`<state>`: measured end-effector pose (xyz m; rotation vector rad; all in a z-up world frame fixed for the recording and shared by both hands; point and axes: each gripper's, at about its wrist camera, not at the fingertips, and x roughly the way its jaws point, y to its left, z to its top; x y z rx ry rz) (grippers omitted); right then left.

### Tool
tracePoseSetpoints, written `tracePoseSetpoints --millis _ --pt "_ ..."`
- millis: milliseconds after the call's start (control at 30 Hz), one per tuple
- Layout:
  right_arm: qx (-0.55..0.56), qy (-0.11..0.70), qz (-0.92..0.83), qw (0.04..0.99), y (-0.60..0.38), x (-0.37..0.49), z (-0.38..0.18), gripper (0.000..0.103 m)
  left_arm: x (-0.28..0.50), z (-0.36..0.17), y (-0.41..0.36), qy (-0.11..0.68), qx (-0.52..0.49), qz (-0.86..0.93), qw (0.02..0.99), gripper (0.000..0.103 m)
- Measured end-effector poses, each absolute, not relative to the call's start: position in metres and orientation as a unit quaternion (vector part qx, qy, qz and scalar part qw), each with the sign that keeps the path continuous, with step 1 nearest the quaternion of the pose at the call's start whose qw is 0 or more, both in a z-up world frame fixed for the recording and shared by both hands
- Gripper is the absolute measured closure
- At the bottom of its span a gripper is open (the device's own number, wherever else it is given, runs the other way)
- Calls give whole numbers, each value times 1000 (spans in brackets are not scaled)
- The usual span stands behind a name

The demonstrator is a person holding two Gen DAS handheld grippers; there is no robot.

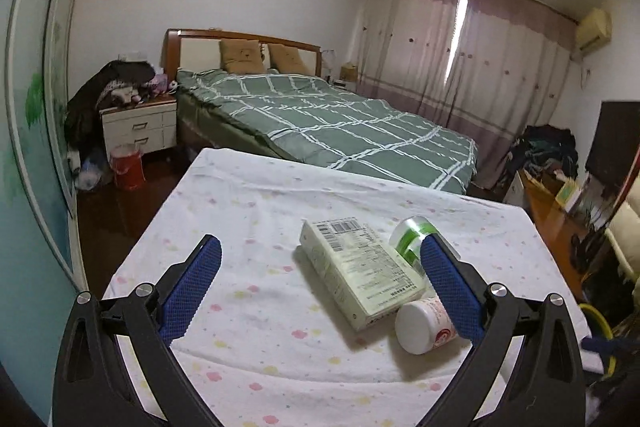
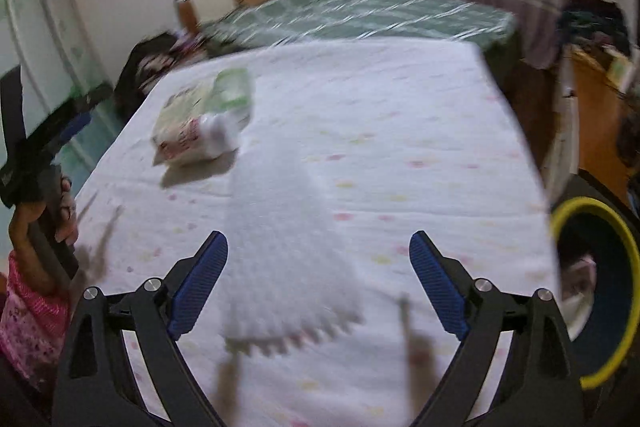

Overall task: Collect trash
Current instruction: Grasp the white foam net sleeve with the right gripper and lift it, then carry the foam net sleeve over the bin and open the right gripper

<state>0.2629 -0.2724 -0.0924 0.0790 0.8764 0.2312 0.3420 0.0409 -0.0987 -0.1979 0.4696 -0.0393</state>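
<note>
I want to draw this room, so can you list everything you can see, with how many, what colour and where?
carton: 1, pale green, lying on the table
green-and-white jar: 1, behind the carton
white jar with red print: 1, on its side, by the carton's near end
paper towel: 1, white, on the table nearer the right gripper
tablecloth: 1, white, pastel spots
bin: 1, dark, yellow rim, right of the table
bed: 1, green checked cover
pillows: 2, tan
nightstand: 1, white, clothes piled on top
red bucket: 1, on the floor
curtains: pink-white
left hand-held gripper: black, blue pads, open
right hand-held gripper: same, open over the towel
</note>
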Motion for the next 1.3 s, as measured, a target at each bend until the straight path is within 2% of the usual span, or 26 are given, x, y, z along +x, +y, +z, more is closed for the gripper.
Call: tracePoseSetpoints --millis 200,433,467,500,567,600,667,700,1033,1300 --pt "-3 465 117 878 -254 286 -114 11 350 -107 39 237 -98 -7 967 5" --pt "-12 468 122 875 -243 283 -115 11 351 -109 38 239 -101 -1 966 5" --pt "-13 466 125 876 -241 281 -115 15 352 -109 38 240 -101 1 965 5" --pt "-19 461 126 878 -237 278 -114 26 352 -108 38 241 -101 2 965 5" --pt "-29 455 118 882 -234 275 -113 39 354 -109 39 242 -103 4 965 5" --pt "-30 452 115 884 -232 273 -113 52 354 -110 40 243 -104 4 964 5" --pt "-24 449 112 886 -229 272 -112 69 355 -110 40 243 -104 3 964 5" --pt "-23 448 111 887 -229 270 -112 73 356 -111 40 244 -104 2 964 5" --pt "20 429 88 899 -252 251 -99 76 354 -110 34 237 -97 -1 967 5" --pt "90 402 -11 911 -341 230 -84 75 350 -108 25 233 -85 -3 969 5"
